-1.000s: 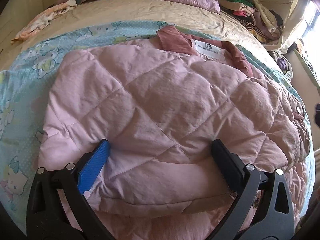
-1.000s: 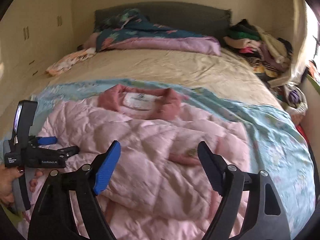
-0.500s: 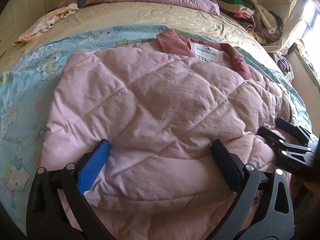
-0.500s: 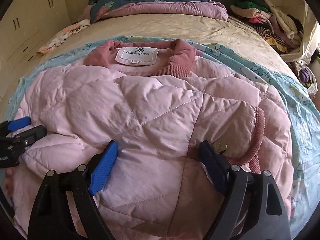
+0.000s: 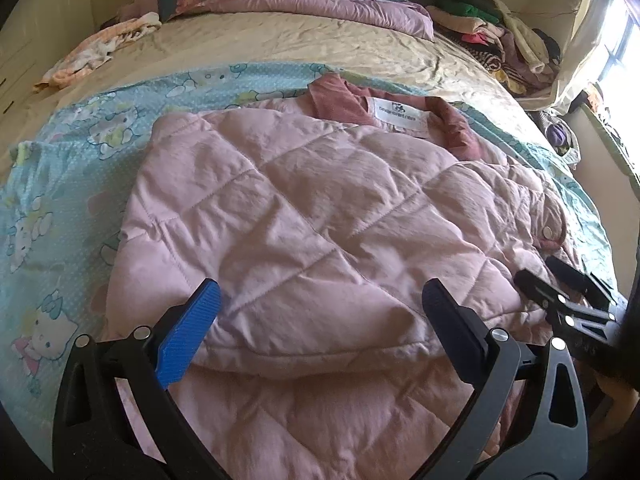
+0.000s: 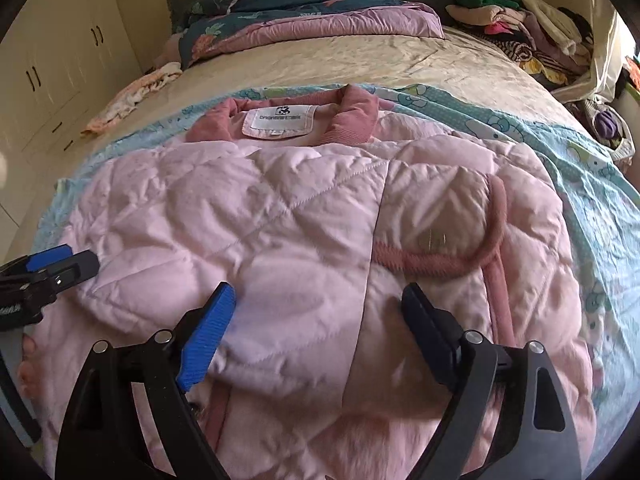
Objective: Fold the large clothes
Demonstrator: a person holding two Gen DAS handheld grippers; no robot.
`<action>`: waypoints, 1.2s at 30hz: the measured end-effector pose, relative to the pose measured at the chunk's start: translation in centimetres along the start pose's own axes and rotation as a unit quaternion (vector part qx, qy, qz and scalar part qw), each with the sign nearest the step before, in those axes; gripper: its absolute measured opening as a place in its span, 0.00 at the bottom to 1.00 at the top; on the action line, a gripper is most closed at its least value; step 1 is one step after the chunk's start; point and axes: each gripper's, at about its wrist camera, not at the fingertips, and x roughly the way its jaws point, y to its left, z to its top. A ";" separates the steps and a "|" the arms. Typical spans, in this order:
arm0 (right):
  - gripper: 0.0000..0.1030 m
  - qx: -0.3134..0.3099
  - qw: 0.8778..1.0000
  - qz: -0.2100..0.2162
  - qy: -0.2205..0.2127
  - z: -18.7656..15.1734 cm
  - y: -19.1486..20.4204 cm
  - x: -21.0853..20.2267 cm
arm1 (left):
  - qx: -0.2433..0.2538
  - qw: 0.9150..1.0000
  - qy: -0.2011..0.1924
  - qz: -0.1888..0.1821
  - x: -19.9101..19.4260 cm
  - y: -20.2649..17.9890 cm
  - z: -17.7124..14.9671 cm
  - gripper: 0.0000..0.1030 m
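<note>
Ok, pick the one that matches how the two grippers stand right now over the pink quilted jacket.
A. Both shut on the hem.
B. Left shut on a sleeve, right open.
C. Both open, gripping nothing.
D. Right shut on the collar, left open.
C: the left gripper and the right gripper both stand with fingers wide apart above the pink quilted jacket, no fabric pinched between them.

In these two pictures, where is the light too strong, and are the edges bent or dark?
Left wrist view: the window at the upper right is blown out white, and the bed bulges from fisheye distortion, with black corners. Right wrist view: light is more even, the pink jacket looks sharp, and the cupboard lines curve near the edge.
</note>
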 end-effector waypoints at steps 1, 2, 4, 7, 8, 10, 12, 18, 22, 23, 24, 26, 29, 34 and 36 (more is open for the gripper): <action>0.83 0.002 1.000 0.002 -0.002 -0.2 0.0 -0.4 | 0.000 1.000 -0.001 -0.001 -0.3 -0.1 -0.1 0.92; 0.84 0.004 1.000 0.003 -0.002 -0.4 0.0 -0.7 | 0.000 1.000 -0.002 -0.001 -0.5 -0.2 -0.1 0.92; 0.86 0.016 1.000 0.014 -0.005 -0.7 -0.1 -1.8 | 0.001 1.000 -0.004 -0.004 -1.0 -0.4 -0.2 0.92; 0.87 0.021 0.999 0.023 -0.013 -1.2 0.1 -3.1 | 0.003 1.000 -0.010 -0.005 -1.8 -0.6 -0.4 0.92; 0.87 0.020 0.999 0.024 -0.016 -1.3 0.2 -3.5 | 0.003 1.000 -0.011 -0.005 -2.1 -0.6 -0.4 0.92; 0.89 0.019 0.999 0.028 -0.022 -1.6 0.4 -4.4 | 0.002 1.000 -0.014 -0.007 -2.6 -0.6 -0.5 0.92; 0.89 0.018 0.999 0.028 -0.027 -1.7 0.6 -5.2 | 0.000 1.000 -0.017 -0.008 -3.0 -0.6 -0.6 0.92; 0.90 0.014 0.999 0.026 -0.039 -1.6 1.0 -7.1 | 0.000 1.000 -0.028 -0.011 -4.6 -0.8 -0.8 0.92; 0.90 0.014 0.998 0.026 -0.049 -1.7 1.1 -8.3 | 0.000 0.999 -0.035 -0.012 -5.7 -1.0 -0.9 0.92; 0.90 0.013 0.998 0.026 -0.051 -1.7 1.1 -8.5 | 0.000 0.999 -0.037 -0.012 -5.9 -1.0 -0.9 0.92; 0.90 0.014 0.998 0.026 -0.054 -1.7 1.1 -8.9 | 0.000 0.999 -0.039 -0.013 -6.2 -1.0 -0.9 0.92; 0.90 0.014 0.998 0.028 -0.059 -1.8 1.2 -9.6 | 0.000 0.999 -0.042 -0.014 -6.7 -1.1 -0.9 0.92; 0.90 0.012 0.998 0.025 -0.065 -1.8 1.2 -10.4 | 0.000 0.999 -0.049 -0.015 -7.5 -1.2 -1.0 0.92; 0.90 0.012 0.996 0.024 -0.079 -1.8 1.4 -12.3 | -0.001 0.998 -0.063 -0.019 -9.1 -1.4 -1.2 0.92; 0.90 0.010 0.996 0.022 -0.086 -1.8 1.4 -13.2 | 0.000 0.997 -0.068 -0.021 -9.7 -1.5 -1.3 0.92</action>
